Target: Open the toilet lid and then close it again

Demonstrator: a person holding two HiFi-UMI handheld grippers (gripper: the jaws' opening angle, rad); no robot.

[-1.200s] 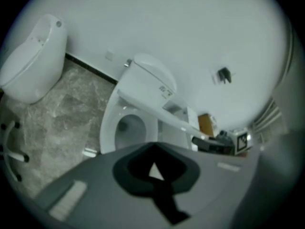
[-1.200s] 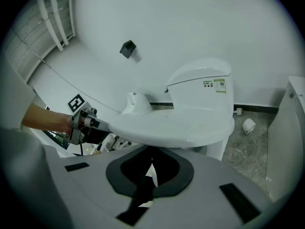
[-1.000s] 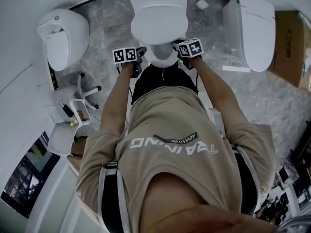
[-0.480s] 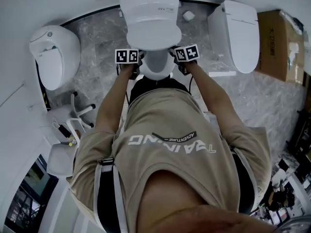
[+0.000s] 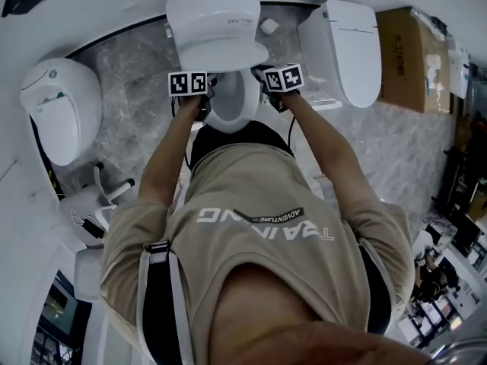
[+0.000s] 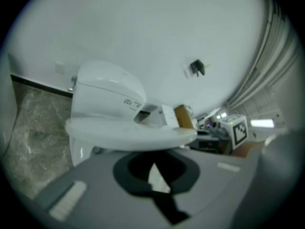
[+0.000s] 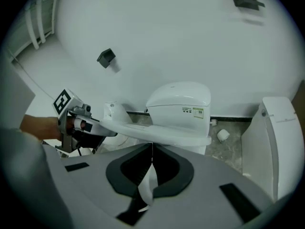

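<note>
A white toilet (image 5: 214, 10) stands against the wall in front of me. Its lid (image 5: 222, 53) is partly raised over the seat (image 5: 232, 105). My left gripper (image 5: 211, 91) sits at the lid's left front edge and my right gripper (image 5: 266, 82) at its right front edge. In the left gripper view the lid (image 6: 128, 135) runs edge-on just above the shut left gripper (image 6: 152, 163). The right gripper (image 7: 151, 147) also looks shut beneath the lid (image 7: 157, 132), with nothing clamped. The left gripper (image 7: 71, 120) touches the lid's far edge there.
Another toilet (image 5: 57, 116) stands to the left and a third (image 5: 342, 48) to the right, with a cardboard box (image 5: 415, 48) beyond it. A paper roll (image 5: 268, 26) lies on the marble floor by the wall. A small stand (image 5: 106, 192) is at my left.
Both grippers have risen and moved toward the wall with the lid, which is tilted up further. More of the seat opening shows beneath it.
</note>
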